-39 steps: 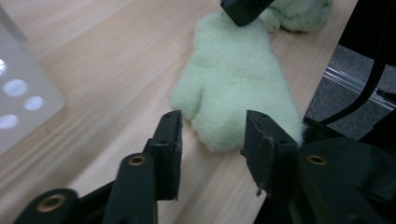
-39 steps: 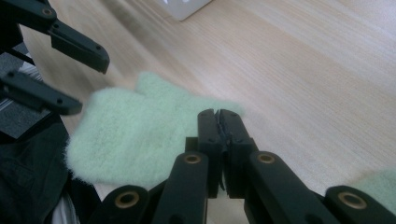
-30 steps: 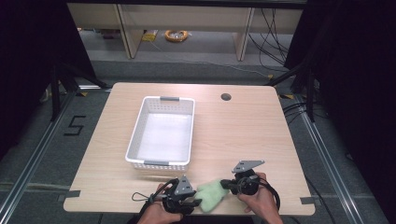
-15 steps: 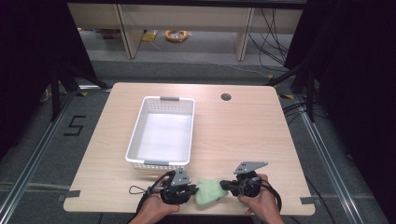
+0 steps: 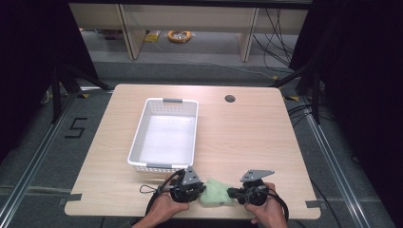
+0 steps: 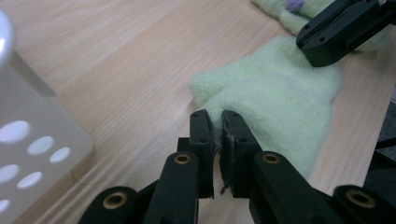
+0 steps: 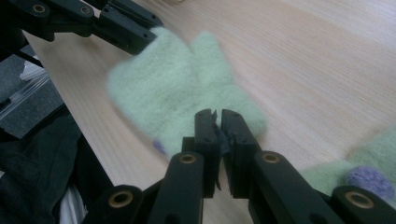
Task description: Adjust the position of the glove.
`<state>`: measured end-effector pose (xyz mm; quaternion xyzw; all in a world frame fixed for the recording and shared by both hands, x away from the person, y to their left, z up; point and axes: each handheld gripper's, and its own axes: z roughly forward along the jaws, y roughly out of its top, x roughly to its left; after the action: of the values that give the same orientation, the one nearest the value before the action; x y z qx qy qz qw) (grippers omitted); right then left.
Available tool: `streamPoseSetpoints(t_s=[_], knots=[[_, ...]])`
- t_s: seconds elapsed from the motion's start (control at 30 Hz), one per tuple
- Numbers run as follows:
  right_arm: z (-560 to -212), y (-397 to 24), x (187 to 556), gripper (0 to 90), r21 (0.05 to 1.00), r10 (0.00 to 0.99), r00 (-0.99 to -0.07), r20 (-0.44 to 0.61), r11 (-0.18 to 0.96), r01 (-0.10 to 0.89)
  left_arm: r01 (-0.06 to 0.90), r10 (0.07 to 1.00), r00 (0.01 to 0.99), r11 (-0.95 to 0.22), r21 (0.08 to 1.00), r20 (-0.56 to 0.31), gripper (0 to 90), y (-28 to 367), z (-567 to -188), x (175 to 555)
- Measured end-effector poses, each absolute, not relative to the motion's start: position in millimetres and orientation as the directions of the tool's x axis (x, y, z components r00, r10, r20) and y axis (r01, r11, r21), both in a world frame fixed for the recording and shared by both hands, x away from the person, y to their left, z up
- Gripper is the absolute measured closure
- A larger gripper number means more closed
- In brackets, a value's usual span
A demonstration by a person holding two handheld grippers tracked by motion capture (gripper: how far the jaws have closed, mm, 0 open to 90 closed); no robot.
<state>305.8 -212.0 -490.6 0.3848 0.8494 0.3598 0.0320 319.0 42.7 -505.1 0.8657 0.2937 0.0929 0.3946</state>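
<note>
Pale wood grain runs across the worktop, which stands on a grey floor with dark curtains at both sides of the high view. At the bottom centre of that view, near the worktop's front edge, lies a light green fleece mitten, flat on the wood. In the left gripper view it fills the centre and right of the frame; in the right gripper view it sits in the centre and upper left, its thumb pointing toward the top of the frame.

The left gripper, at the mitten's left end in the high view, has its jaws pressed together on the fleece edge, with a fold of the green fabric pinched between them. The right gripper, at the mitten's right end, is likewise closed on the opposite edge of the mitten; its jaws have just eased slightly apart, yet fabric sits between them.

A second green fleece piece with a purple patch lies at the lower right of the right gripper view. A white perforated basket stands just above the left gripper in the high view, left of centre. A small round hole marks the worktop toward the upper middle.
</note>
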Motion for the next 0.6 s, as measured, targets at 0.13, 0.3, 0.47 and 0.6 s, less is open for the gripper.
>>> streamPoseSetpoints(t_s=[0.13,0.3,0.47,0.6], knots=[[-491.6,-212.5,306.8,72.3,0.625,0.683,-0.697,0.220,0.450,0.638,0.449,0.590,0.803,-0.504,0.737,-0.086,81.3,44.6,-504.6,318.5],[-473.8,-220.3,308.1,58.2,0.678,0.667,-0.730,0.147,0.469,0.566,0.475,0.601,0.792,-0.489,0.732,-0.112,66.9,51.6,-502.7,316.4],[-455.2,-250.5,311.3,53.1,0.695,0.694,-0.717,0.062,0.486,0.530,0.489,0.608,0.780,-0.443,0.752,-0.149,54.9,57.3,-492.5,307.7],[-454.1,-269.7,313.8,54.8,0.654,0.715,-0.699,0.006,0.527,0.544,0.492,0.609,0.776,-0.423,0.761,-0.163,46.4,58.9,-485.6,298.6]])
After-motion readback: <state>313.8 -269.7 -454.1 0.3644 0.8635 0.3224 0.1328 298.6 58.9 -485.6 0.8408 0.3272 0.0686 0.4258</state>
